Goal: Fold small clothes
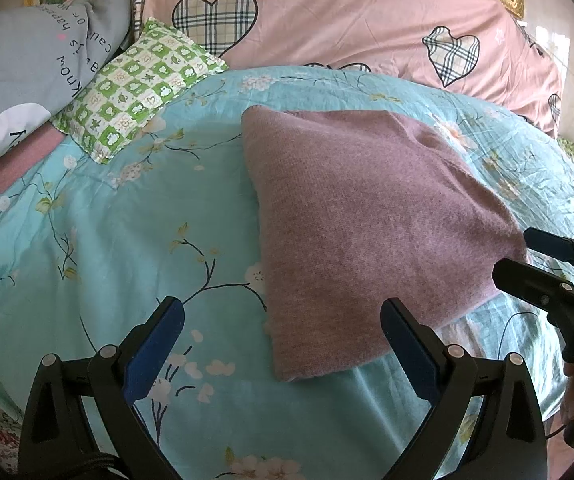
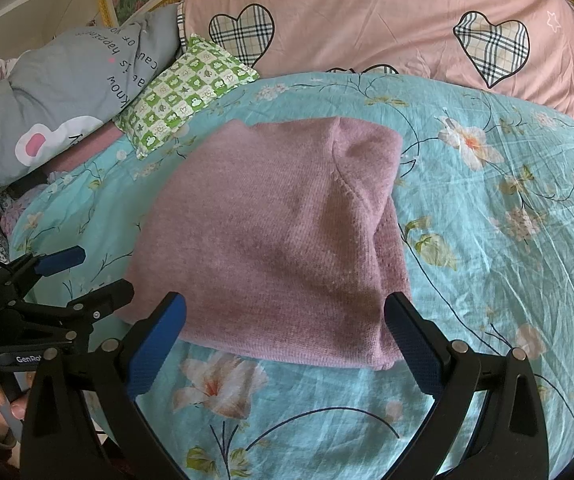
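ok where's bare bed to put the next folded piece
Open floral bedspread lies right of the folded mauve sweater, up to the pink heart duvet. Another patch lies left of it, below the green checked pillow. The far left corner is crowded with pillows.

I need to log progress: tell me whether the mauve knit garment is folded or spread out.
Folded. The mauve knit garment lies on the teal floral bedspread as a compact block, layers stacked along its right edge, no sleeves sticking out.
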A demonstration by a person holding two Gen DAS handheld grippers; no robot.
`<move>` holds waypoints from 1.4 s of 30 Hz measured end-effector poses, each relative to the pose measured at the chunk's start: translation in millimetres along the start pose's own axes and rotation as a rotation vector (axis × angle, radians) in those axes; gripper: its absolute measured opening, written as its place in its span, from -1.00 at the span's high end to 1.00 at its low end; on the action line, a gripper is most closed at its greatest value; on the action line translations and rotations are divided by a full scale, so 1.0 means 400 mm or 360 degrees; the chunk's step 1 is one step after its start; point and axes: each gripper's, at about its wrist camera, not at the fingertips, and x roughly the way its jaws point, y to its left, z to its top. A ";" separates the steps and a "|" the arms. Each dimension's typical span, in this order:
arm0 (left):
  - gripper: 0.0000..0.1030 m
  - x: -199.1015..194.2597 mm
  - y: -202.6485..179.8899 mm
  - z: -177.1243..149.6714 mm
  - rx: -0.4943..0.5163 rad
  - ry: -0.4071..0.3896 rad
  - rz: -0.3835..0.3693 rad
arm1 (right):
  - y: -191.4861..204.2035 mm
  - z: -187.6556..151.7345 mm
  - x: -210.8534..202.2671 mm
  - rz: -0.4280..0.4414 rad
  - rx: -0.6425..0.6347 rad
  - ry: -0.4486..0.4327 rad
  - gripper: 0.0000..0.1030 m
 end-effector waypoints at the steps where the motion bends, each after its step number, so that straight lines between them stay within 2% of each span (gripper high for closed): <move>1: -0.92 0.000 -0.001 -0.001 0.0002 0.0001 -0.0001 | 0.000 0.000 0.000 0.0000 0.0001 -0.0002 -0.93; 42: -0.92 0.002 0.003 0.003 0.0003 0.0021 0.0012 | 0.036 0.002 -0.014 -0.0006 0.0018 -0.0014 -0.93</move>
